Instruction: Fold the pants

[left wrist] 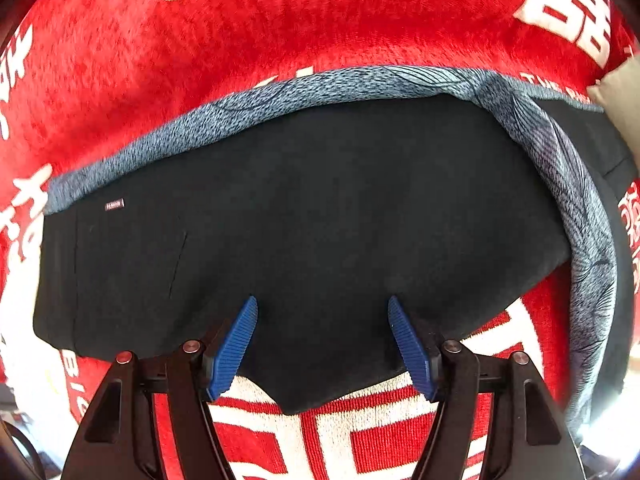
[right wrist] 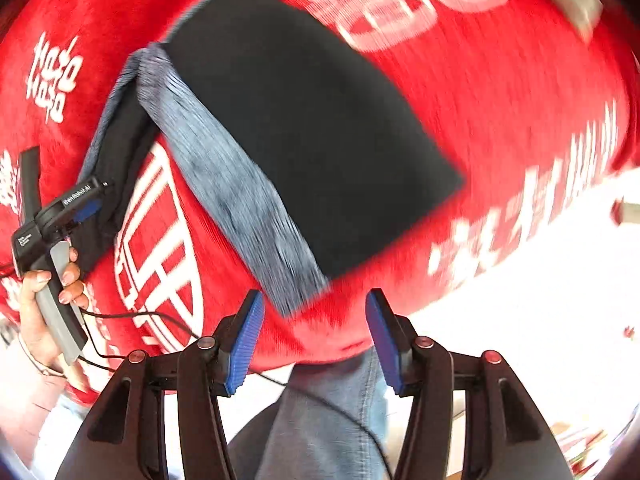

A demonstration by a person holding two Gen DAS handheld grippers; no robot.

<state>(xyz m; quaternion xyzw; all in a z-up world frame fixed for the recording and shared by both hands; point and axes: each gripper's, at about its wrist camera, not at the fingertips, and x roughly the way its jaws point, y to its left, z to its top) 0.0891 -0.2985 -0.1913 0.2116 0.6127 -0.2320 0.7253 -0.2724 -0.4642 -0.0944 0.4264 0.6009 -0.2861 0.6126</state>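
A red cloth (left wrist: pixel 280 40) with white lettering covers the surface, and the pants (left wrist: pixel 300 220) lie folded on it, black outside with a blue-grey lining (left wrist: pixel 280 88) showing along the far edge and down the right-hand fold. In the right wrist view the pants (right wrist: pixel 312 128) lie well in from the cloth's (right wrist: pixel 520 100) near edge, the lining (right wrist: pixel 240 200) running as a band along one side. The left gripper (left wrist: pixel 323 340) hangs over the near edge of the pants, its blue fingers (left wrist: pixel 236 352) spread apart with nothing pinched between them. The right gripper (right wrist: pixel 316 340) hovers at the cloth's near edge, fingers (right wrist: pixel 246 344) likewise apart and empty, clear of the pants. A hand (right wrist: pixel 44 304) holds the left gripper's (right wrist: pixel 86 210) handle.
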